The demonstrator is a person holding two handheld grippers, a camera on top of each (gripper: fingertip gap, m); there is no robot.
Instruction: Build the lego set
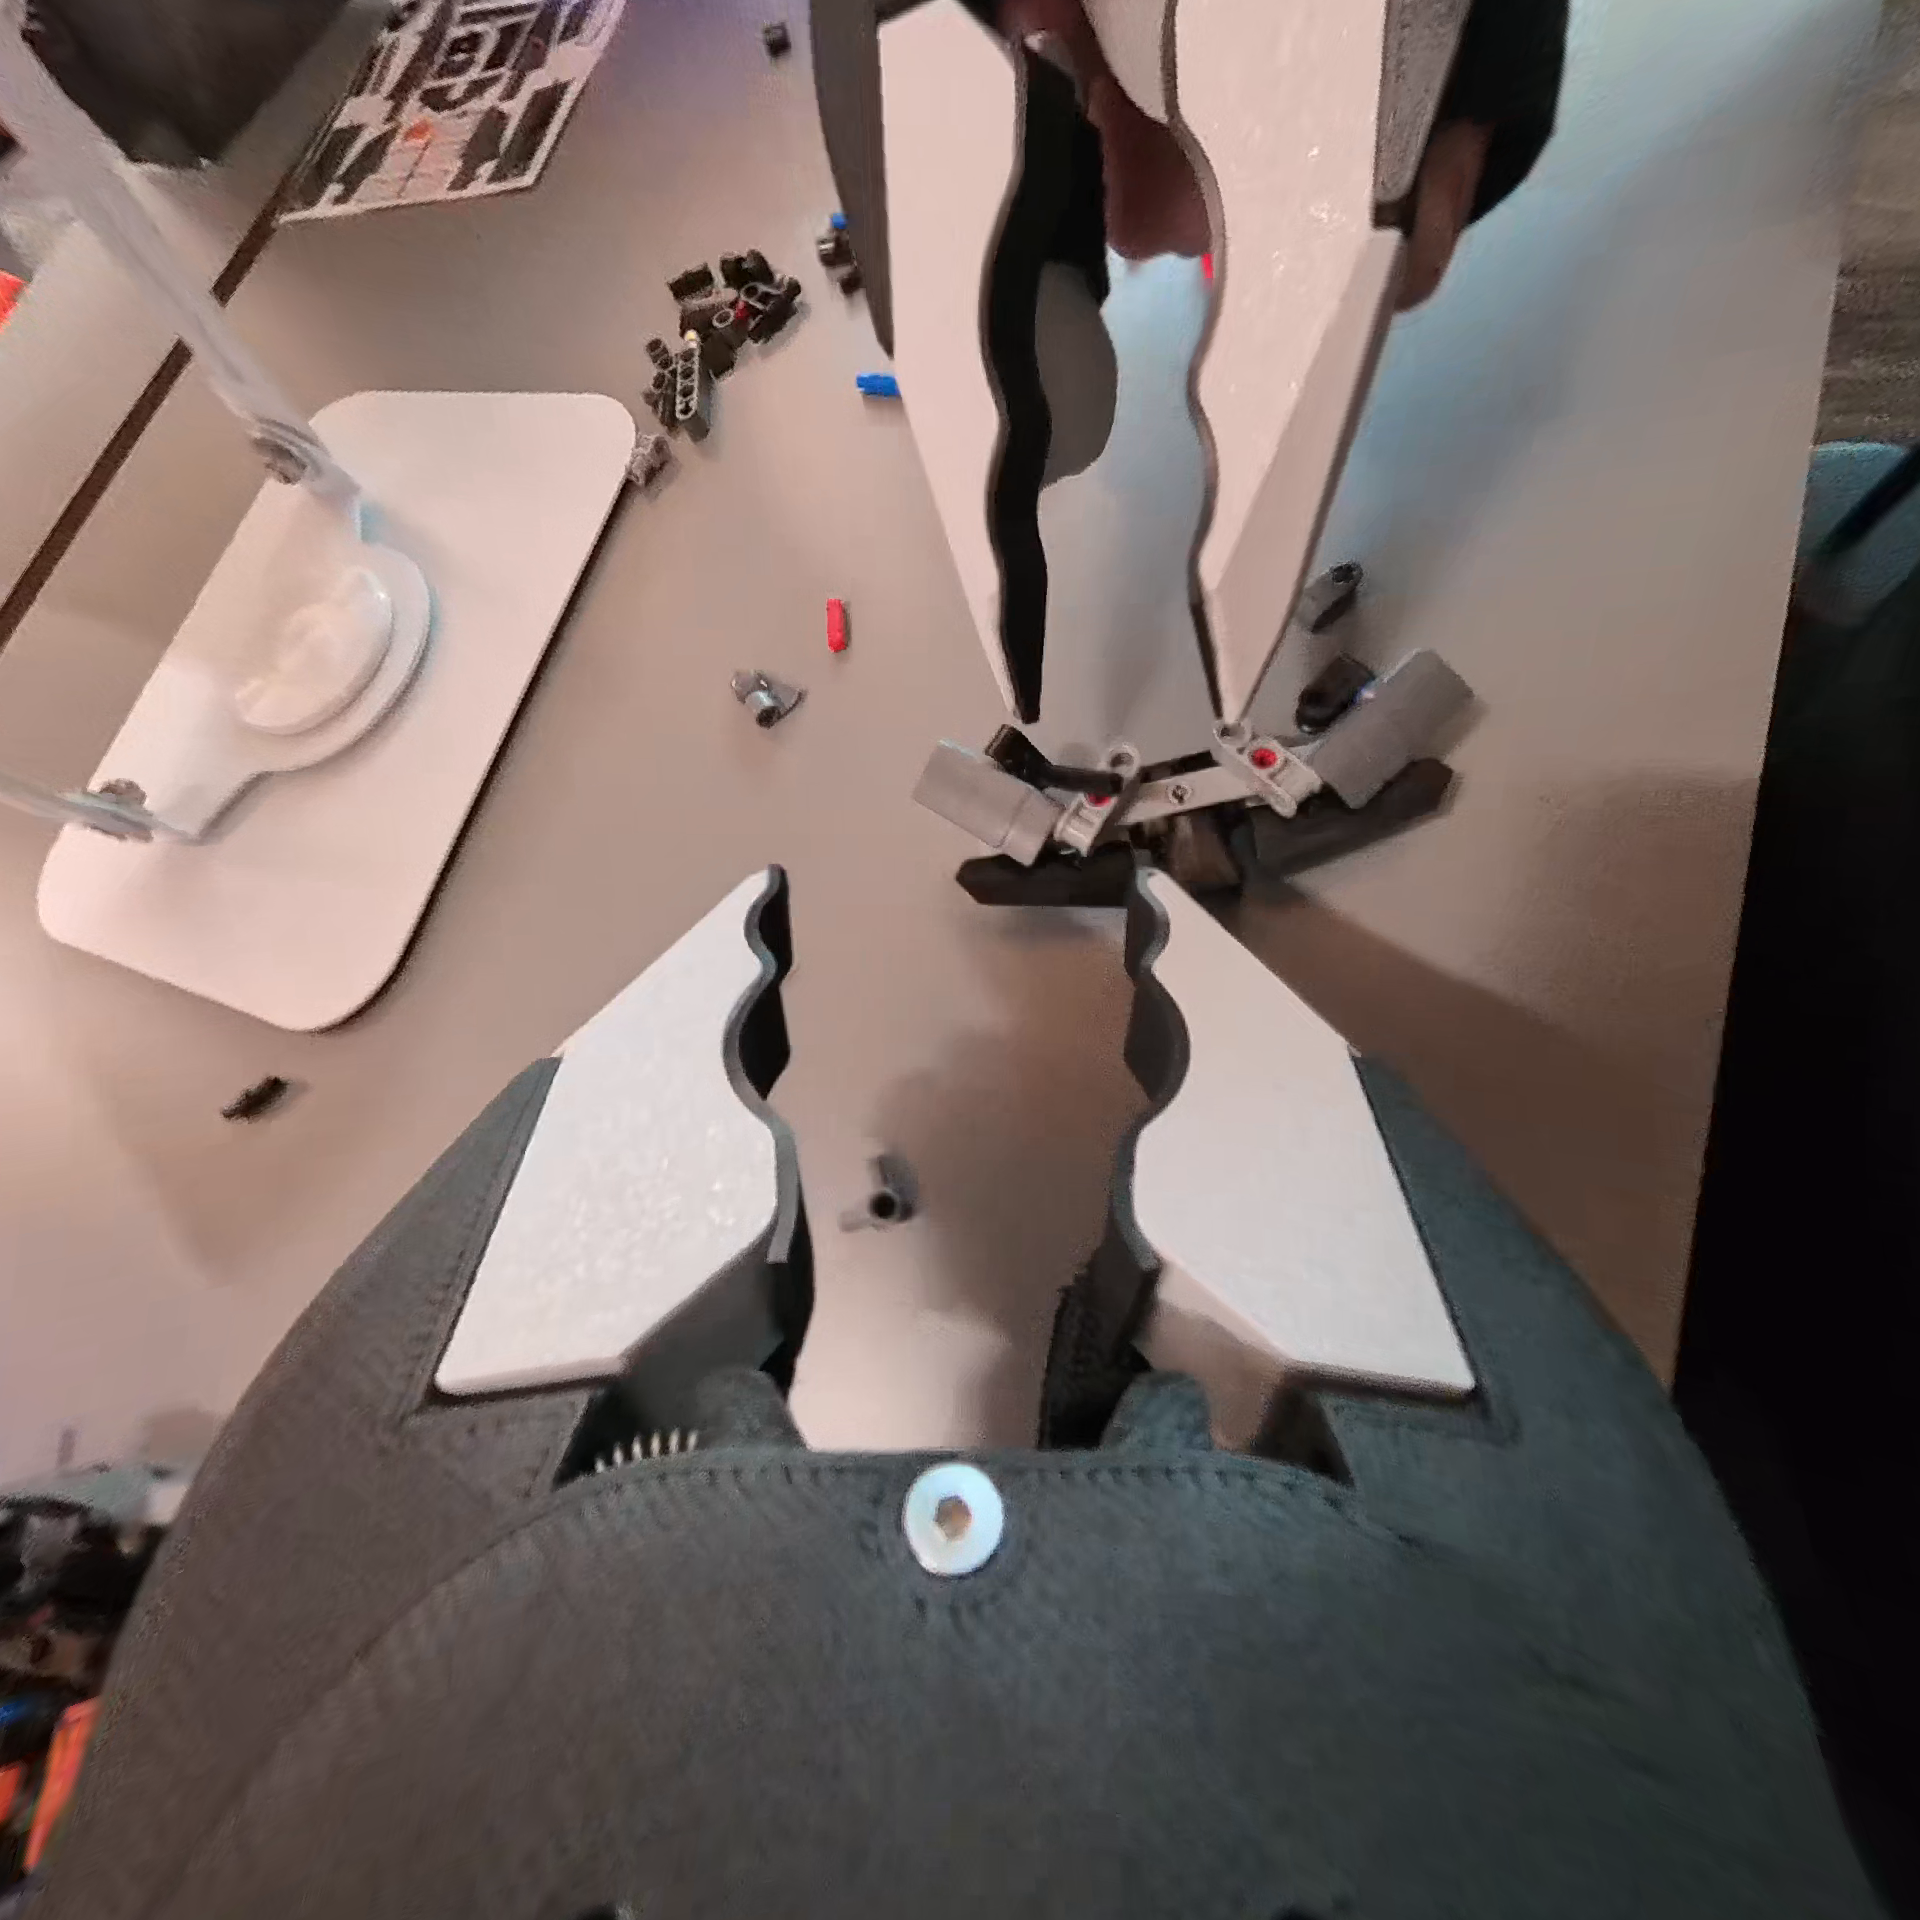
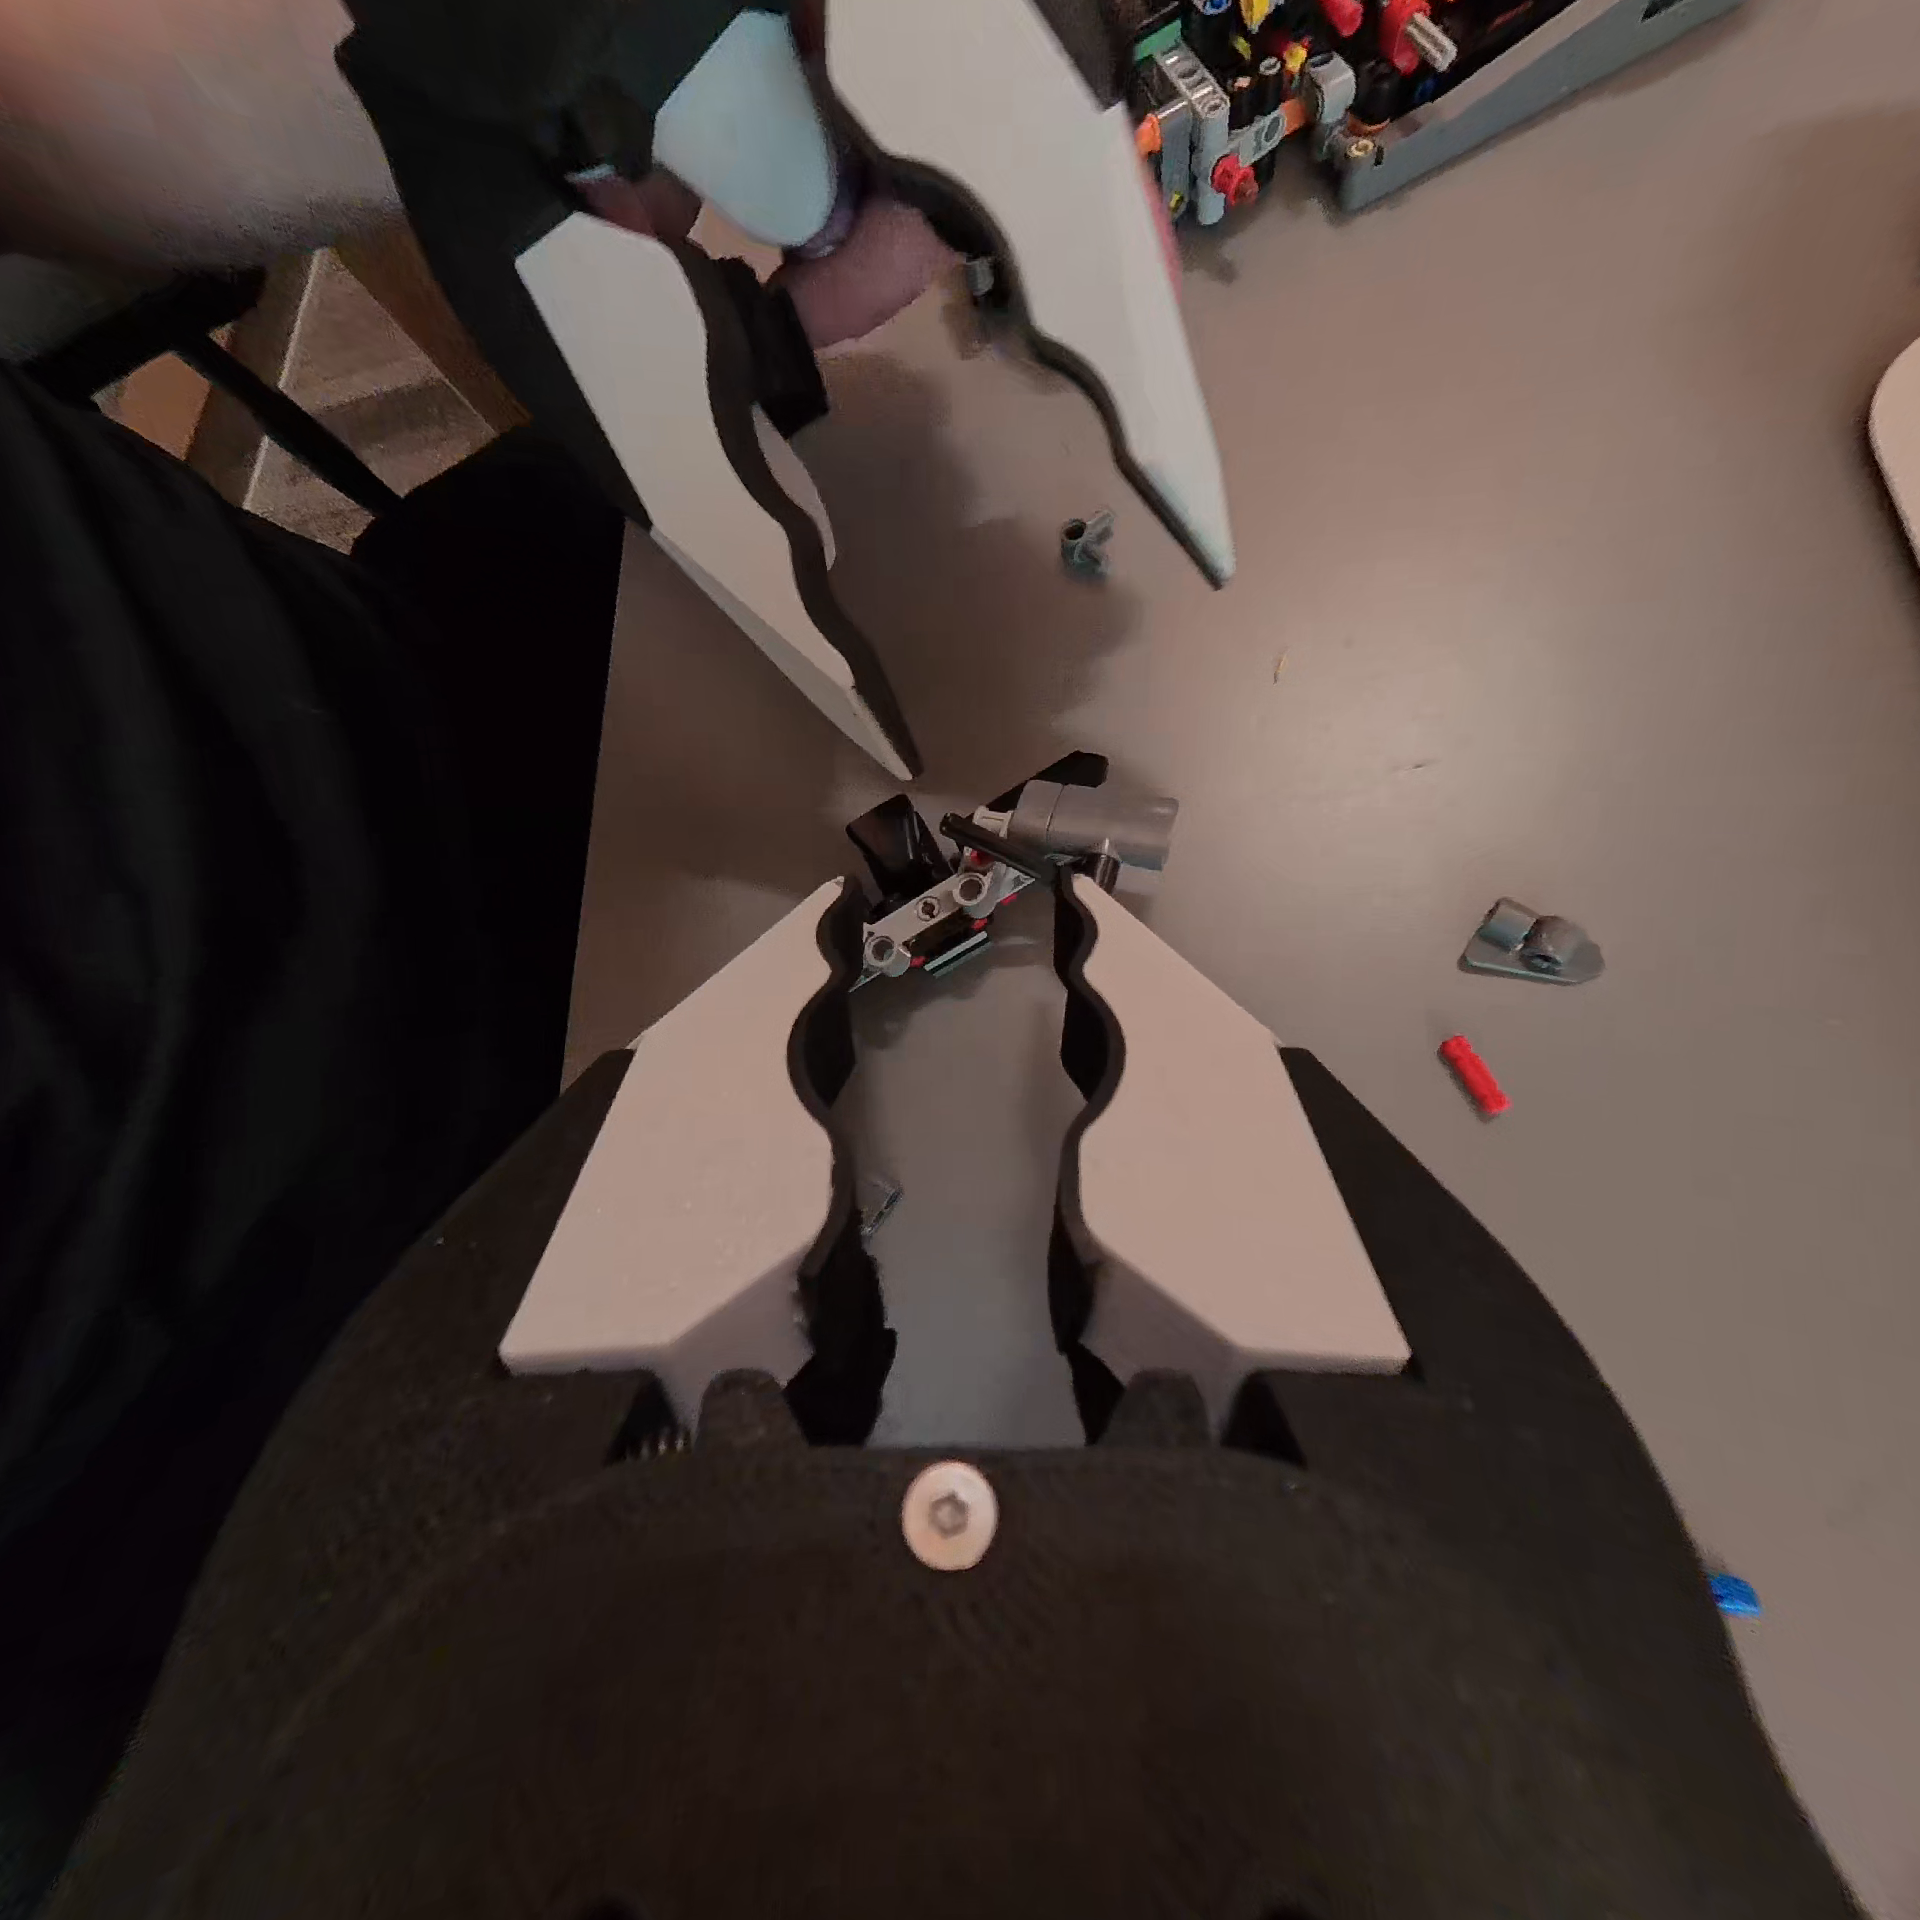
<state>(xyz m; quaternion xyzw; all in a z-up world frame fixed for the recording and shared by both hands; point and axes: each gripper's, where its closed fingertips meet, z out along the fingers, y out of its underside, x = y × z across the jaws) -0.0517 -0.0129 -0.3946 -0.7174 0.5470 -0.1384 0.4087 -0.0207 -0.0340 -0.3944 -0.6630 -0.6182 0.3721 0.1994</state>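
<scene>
1. A grey tray [image 2: 1496,145] at the table's [image 2: 1455,644] far edge is seen filled with mixed coloured pieces.
2. The partly built lego model [image 1: 1195,800] is seen on the table between both grippers.
3. The left gripper [image 1: 961,883] is held spread, empty.
4. The right gripper [image 2: 951,888] is held apart around the model.

grippers [image 1: 1122,717] flank model [image 1: 1174,800], bare table [image 1: 623,790] left

Two grippers show: the left gripper [image 1: 961,883] at the lower centre of the left wrist view and the right gripper [image 2: 951,894] at the lower centre of the right wrist view. One part-built lego model [image 1: 1195,800] lies right of centre, with one red pin [image 1: 836,623], one blue pin [image 1: 876,383] and two loose grey connectors [image 1: 767,696] [image 1: 883,1190] around it. At the upper left sit one heap of dark pieces [image 1: 722,332], uncountable, one printed sheet [image 1: 447,104] and one white stand base [image 1: 343,707]; one sorting box [image 2: 1455,94] fills the right wrist view's upper right.
</scene>
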